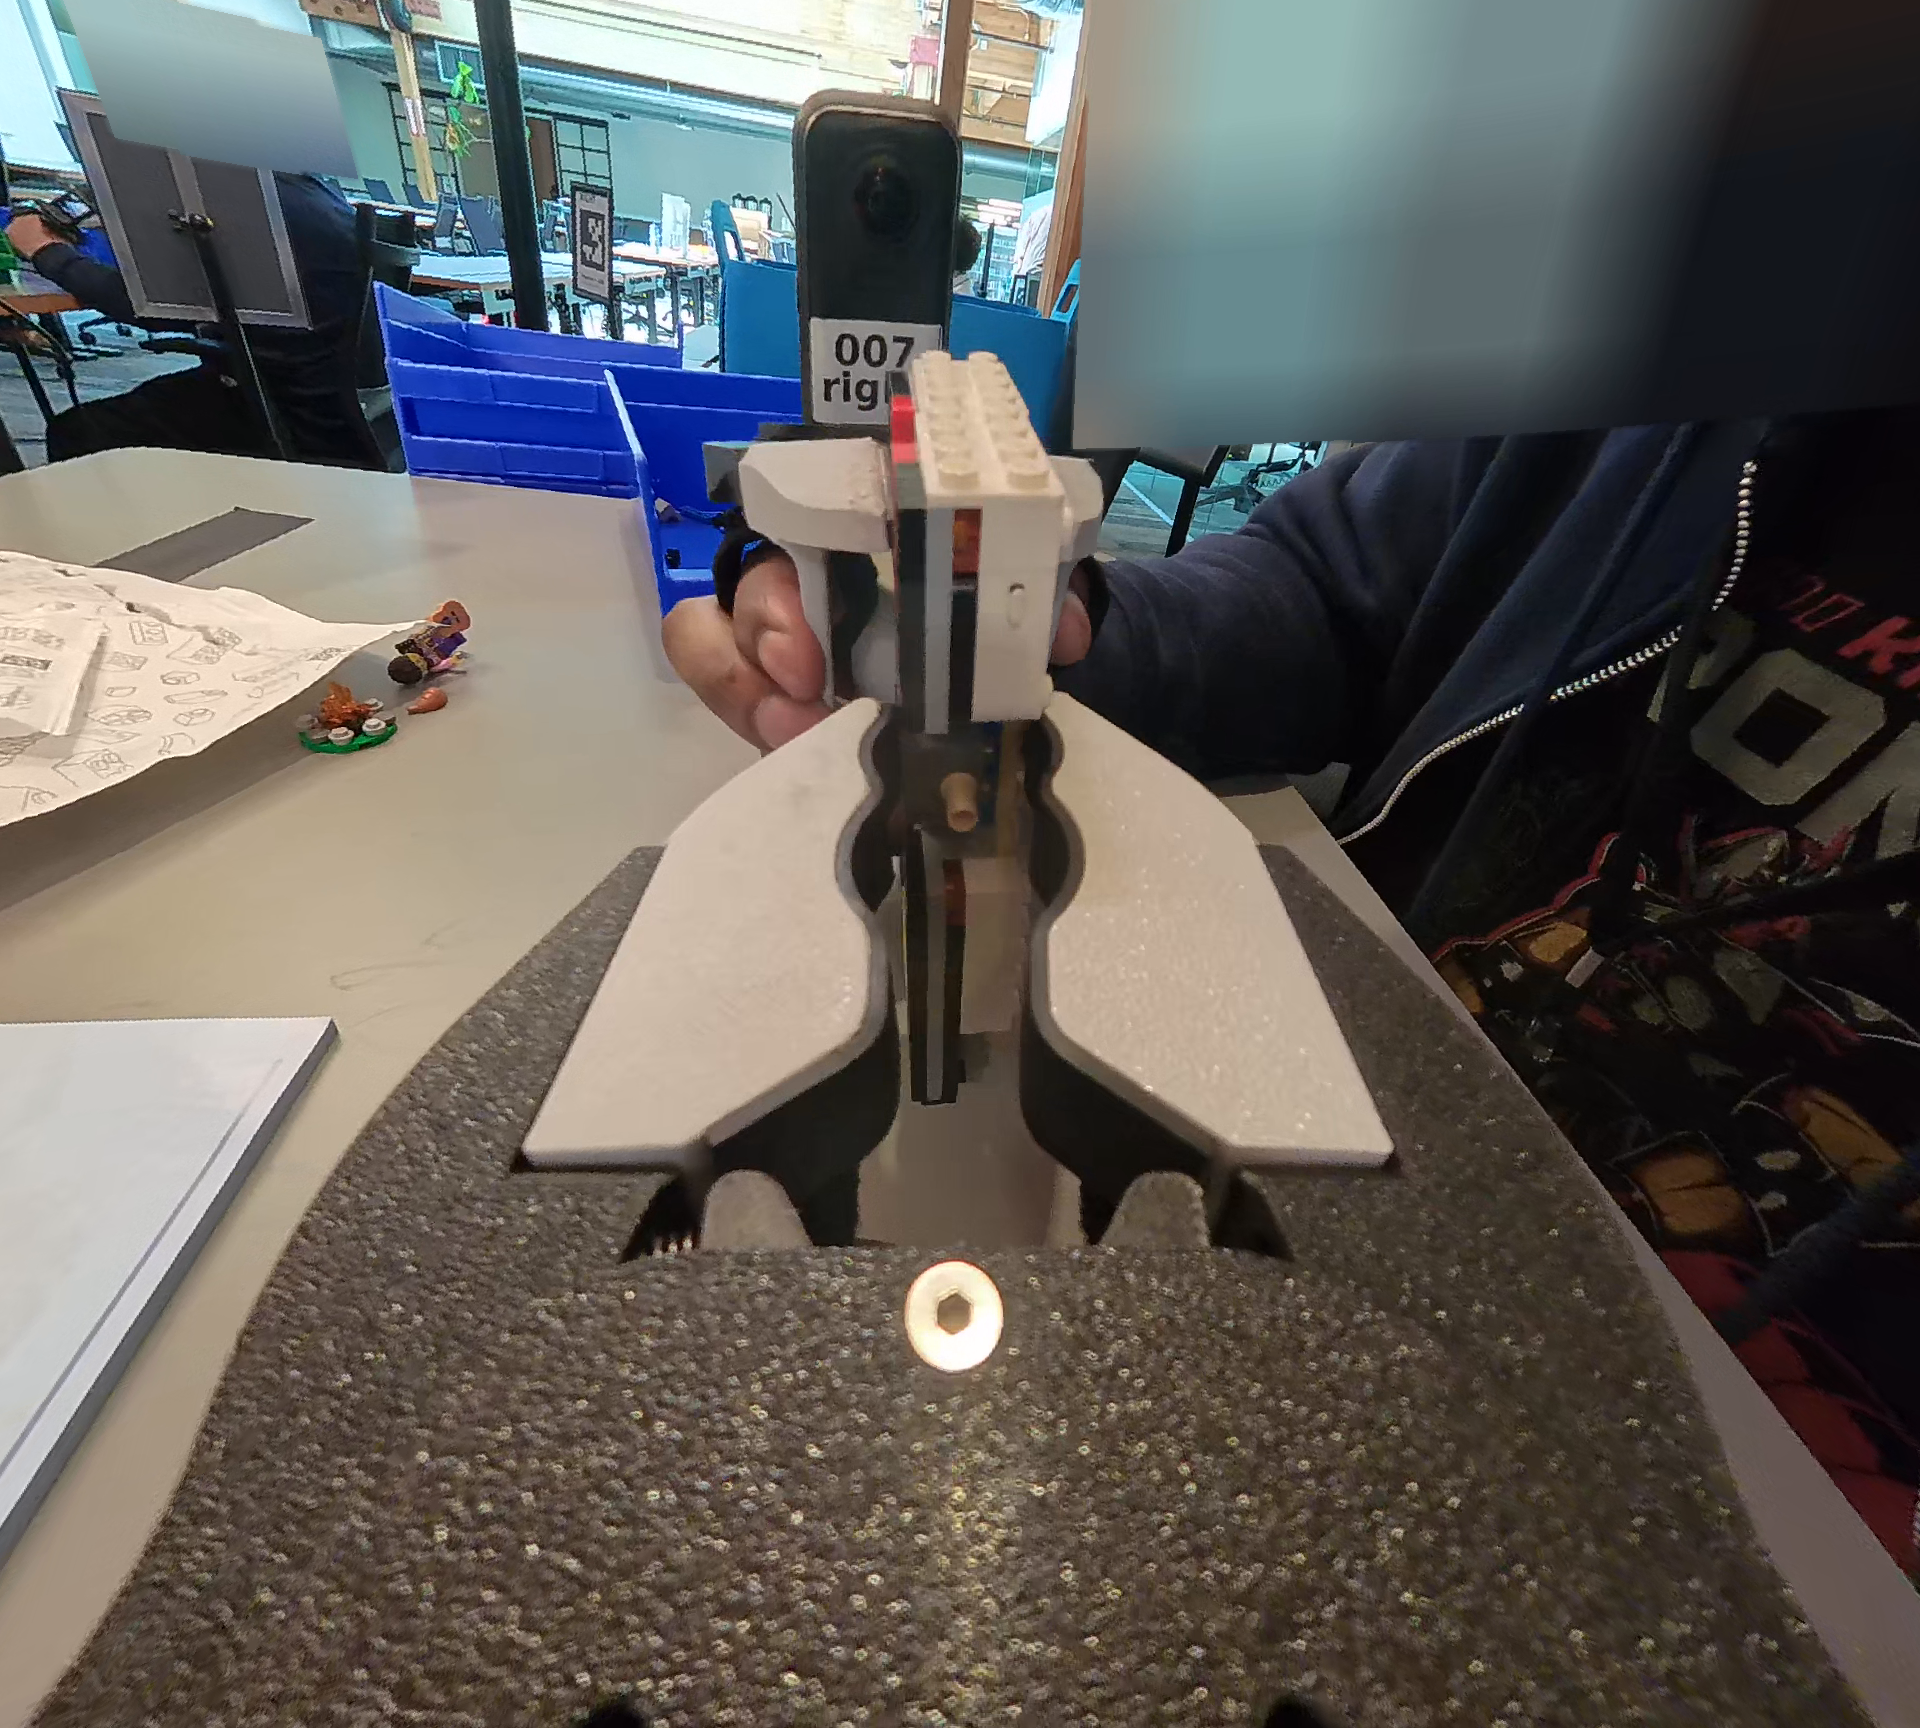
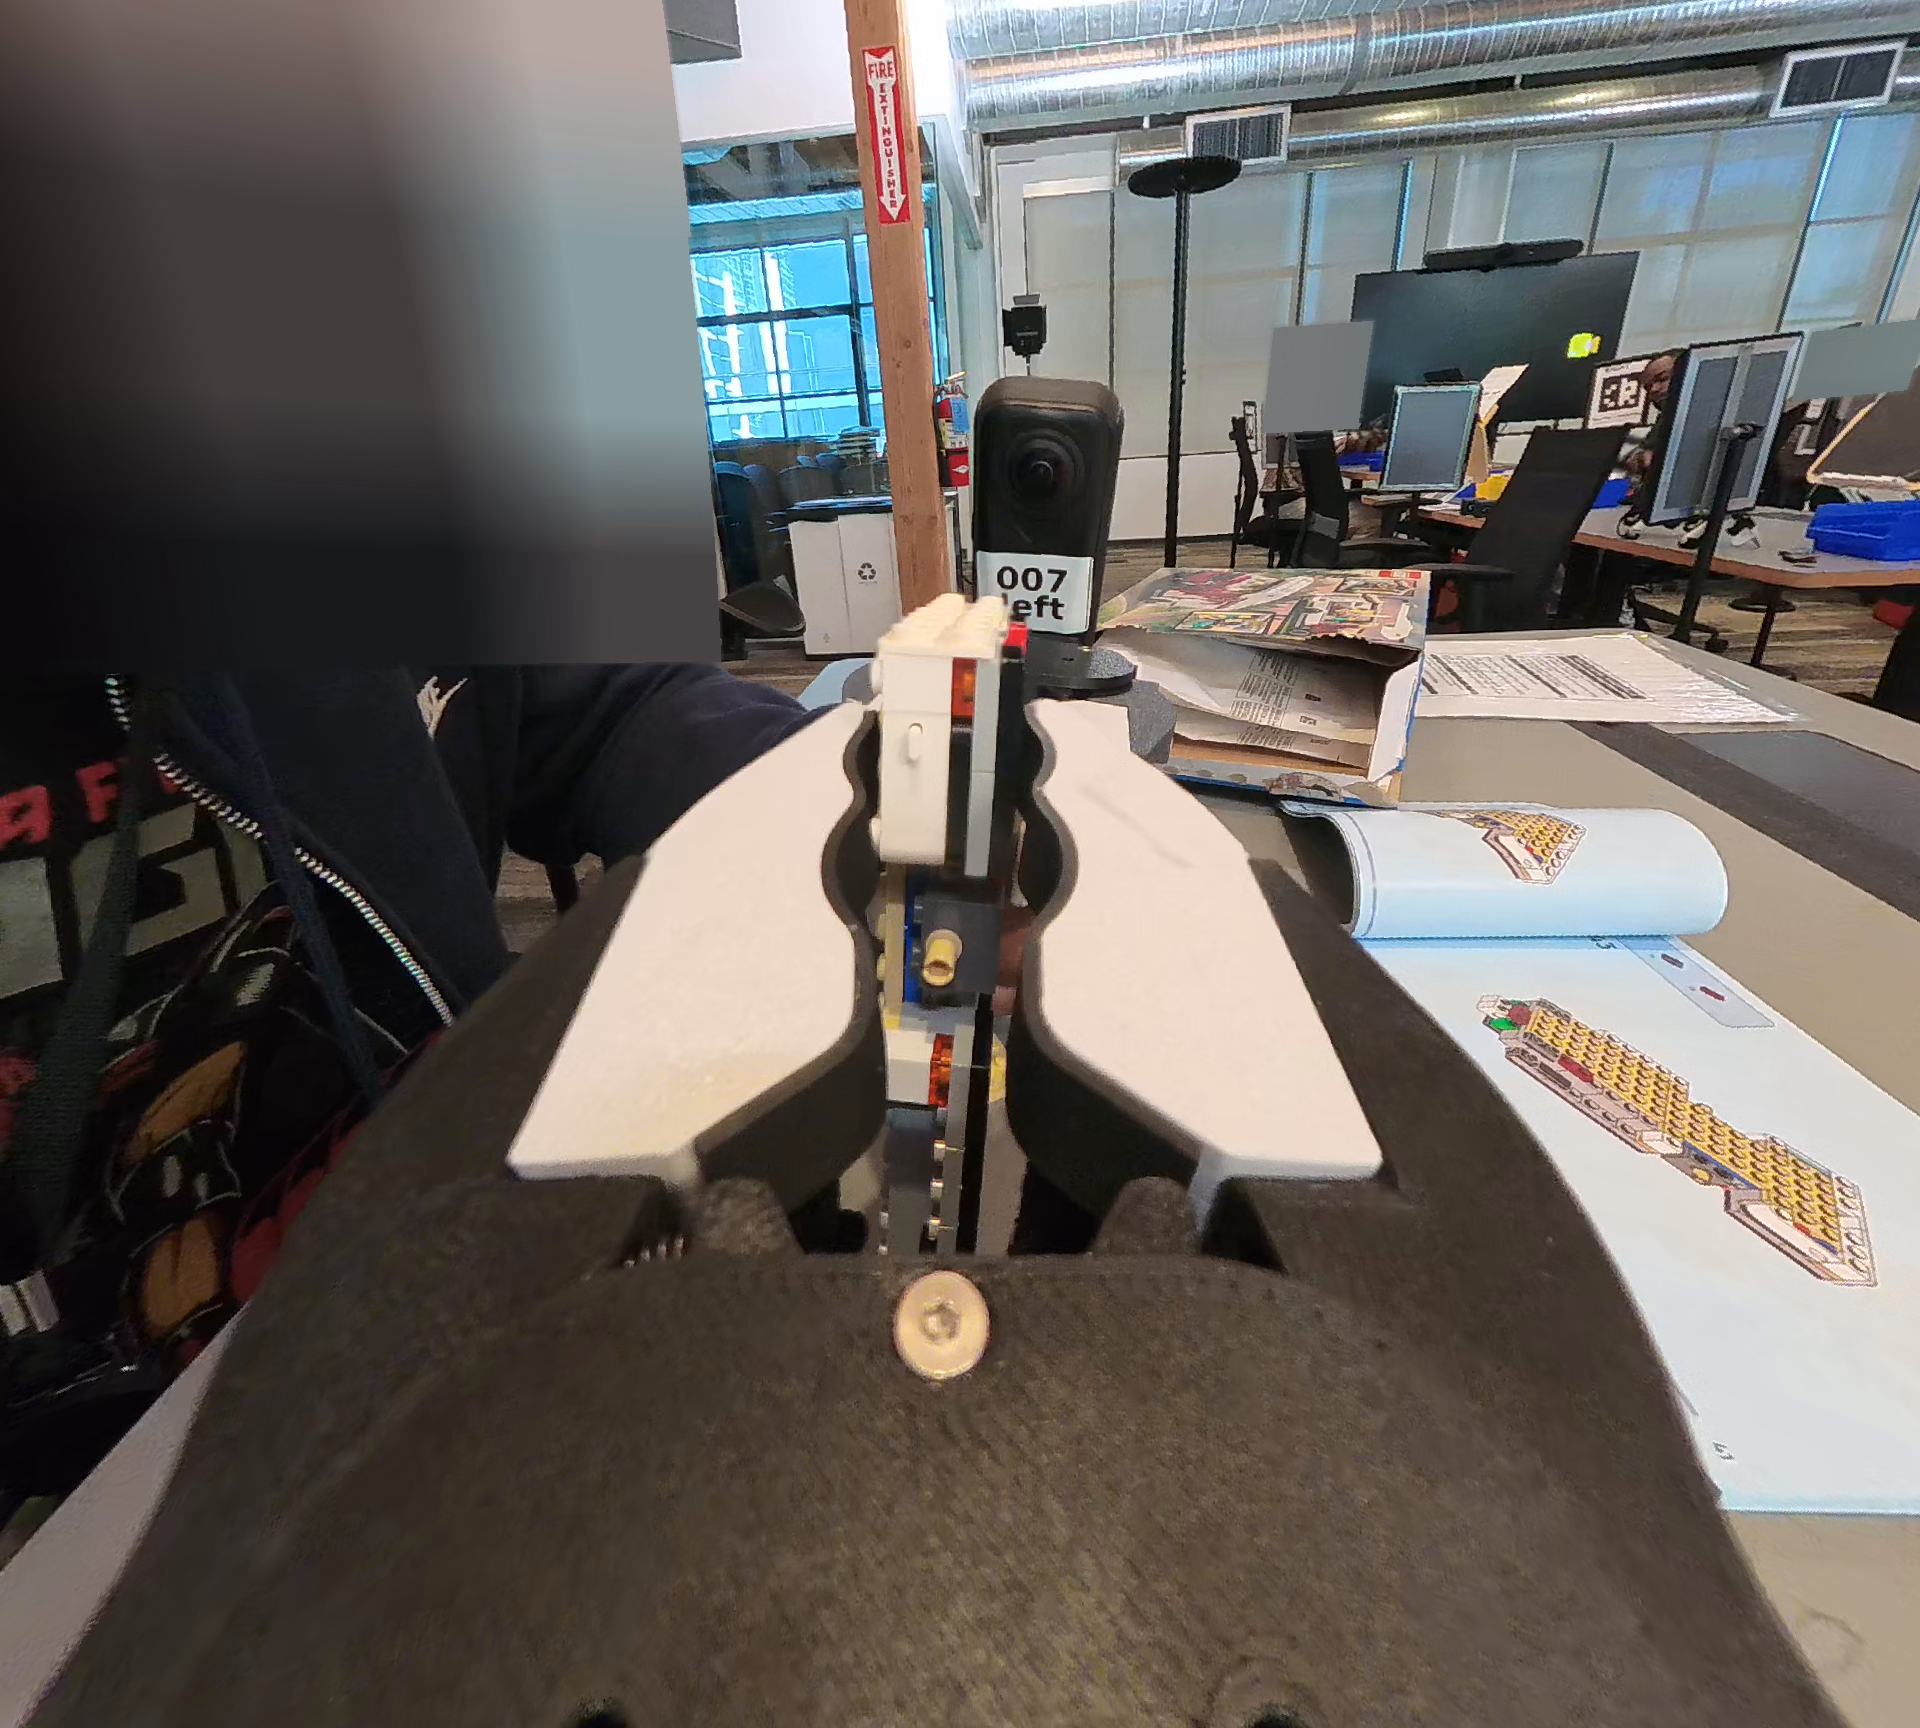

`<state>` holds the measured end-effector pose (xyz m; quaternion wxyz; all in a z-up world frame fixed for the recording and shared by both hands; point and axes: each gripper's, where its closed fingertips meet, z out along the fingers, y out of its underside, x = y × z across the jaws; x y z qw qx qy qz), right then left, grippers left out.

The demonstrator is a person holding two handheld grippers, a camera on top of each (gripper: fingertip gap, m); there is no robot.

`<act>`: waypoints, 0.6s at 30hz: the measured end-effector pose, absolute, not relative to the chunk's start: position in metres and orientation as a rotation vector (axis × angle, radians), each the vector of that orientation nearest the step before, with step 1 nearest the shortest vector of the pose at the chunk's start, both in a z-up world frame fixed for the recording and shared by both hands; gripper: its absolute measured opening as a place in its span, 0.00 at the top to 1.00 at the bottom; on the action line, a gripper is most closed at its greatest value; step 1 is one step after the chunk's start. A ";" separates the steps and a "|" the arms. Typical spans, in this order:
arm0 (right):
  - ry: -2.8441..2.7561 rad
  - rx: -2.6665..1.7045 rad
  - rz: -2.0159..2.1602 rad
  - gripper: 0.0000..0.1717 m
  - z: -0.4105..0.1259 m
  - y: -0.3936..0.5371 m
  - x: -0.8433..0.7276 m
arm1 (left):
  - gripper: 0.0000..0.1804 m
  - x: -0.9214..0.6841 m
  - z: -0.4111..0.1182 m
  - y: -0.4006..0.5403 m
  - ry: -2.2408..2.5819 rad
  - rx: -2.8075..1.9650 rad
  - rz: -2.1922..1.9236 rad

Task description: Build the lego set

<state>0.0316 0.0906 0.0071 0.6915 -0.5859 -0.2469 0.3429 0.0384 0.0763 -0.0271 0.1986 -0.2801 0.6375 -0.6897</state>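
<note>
A long brick assembly (image 1: pixel 940 639) of white, black, grey and orange pieces, with a tan peg (image 1: pixel 961 811), is held upright in the air between both grippers. In the left wrist view my left gripper (image 1: pixel 961 743) is shut on its dark lower part around the peg. My right gripper (image 1: pixel 920 525) faces it from the far side, with a hand behind it, and is shut on the white studded block (image 1: pixel 987 452) at the top. In the right wrist view the right gripper (image 2: pixel 940 743) clamps that white block (image 2: pixel 914 743). The left gripper's fingers are hidden there behind the assembly (image 2: pixel 940 951).
On the grey table (image 1: pixel 416 847) lie a printed sheet (image 1: pixel 156 691), a minifigure (image 1: pixel 431 644), a small green and orange build (image 1: pixel 348 728) and a white booklet (image 1: pixel 135 1159). Blue bins (image 1: pixel 520 411) stand behind. An open box (image 2: pixel 1288 691) and instruction booklet (image 2: pixel 1558 1107) lie to the right. A person in a dark hoodie (image 1: pixel 1507 639) is close. The grippers are tip to tip, or close to it.
</note>
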 end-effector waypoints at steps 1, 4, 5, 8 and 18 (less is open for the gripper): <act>-0.553 -1.309 0.763 0.86 0.007 0.091 0.032 | 0.87 0.038 -0.027 0.076 1.784 -0.785 -1.928; -0.540 -1.311 0.766 0.86 0.008 0.092 0.033 | 0.88 0.039 -0.027 0.078 1.778 -0.789 -1.924; -0.529 -1.316 0.768 0.86 0.008 0.093 0.033 | 0.88 0.040 -0.027 0.078 1.776 -0.792 -1.921; -0.499 -1.319 0.707 0.82 0.009 0.096 0.038 | 0.88 0.041 -0.028 0.081 1.767 -0.813 -1.926; -0.520 -1.298 0.666 0.85 0.014 0.093 0.038 | 0.88 0.041 -0.032 0.079 1.800 -0.807 -1.891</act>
